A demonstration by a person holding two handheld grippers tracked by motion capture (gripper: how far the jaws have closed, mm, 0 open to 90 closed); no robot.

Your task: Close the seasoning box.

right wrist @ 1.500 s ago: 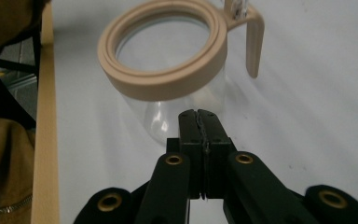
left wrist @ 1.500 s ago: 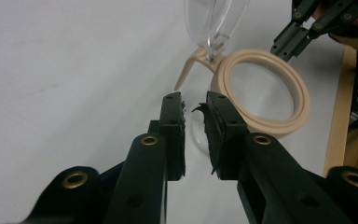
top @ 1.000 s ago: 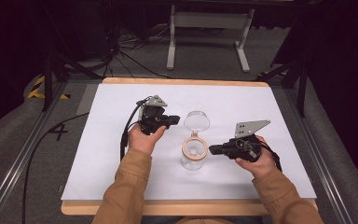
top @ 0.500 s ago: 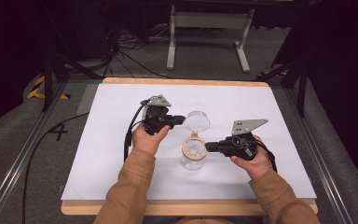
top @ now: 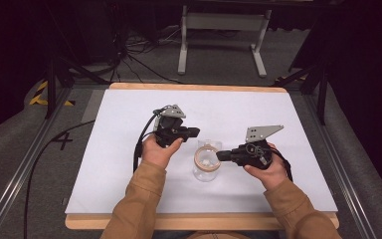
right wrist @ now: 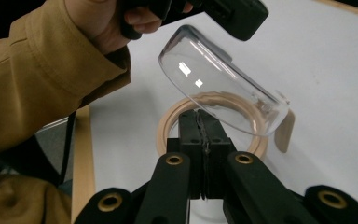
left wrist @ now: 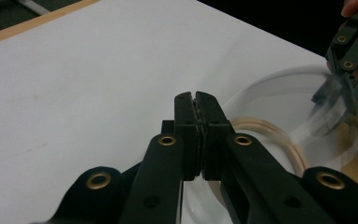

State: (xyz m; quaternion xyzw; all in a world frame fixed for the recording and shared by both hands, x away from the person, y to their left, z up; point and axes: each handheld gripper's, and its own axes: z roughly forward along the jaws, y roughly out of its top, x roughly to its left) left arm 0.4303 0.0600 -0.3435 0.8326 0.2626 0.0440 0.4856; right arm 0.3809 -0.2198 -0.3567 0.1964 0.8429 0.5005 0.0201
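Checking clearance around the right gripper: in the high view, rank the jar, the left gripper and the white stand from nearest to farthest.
1. Jar, at the right gripper's tip, left of it.
2. Left gripper, beyond the jar.
3. White stand, on the floor past the table.

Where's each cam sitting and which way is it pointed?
High view: fixed above the person's side, looking forward and down on the white table; forearms, hands, left gripper and right gripper.
Left gripper view: rides that gripper, looking along its closed jaws over the clear lid.
Right gripper view: rides that gripper, looking along closed jaws toward the person's left sleeve.
Shared: all show the glass jar and its tan rim ring.
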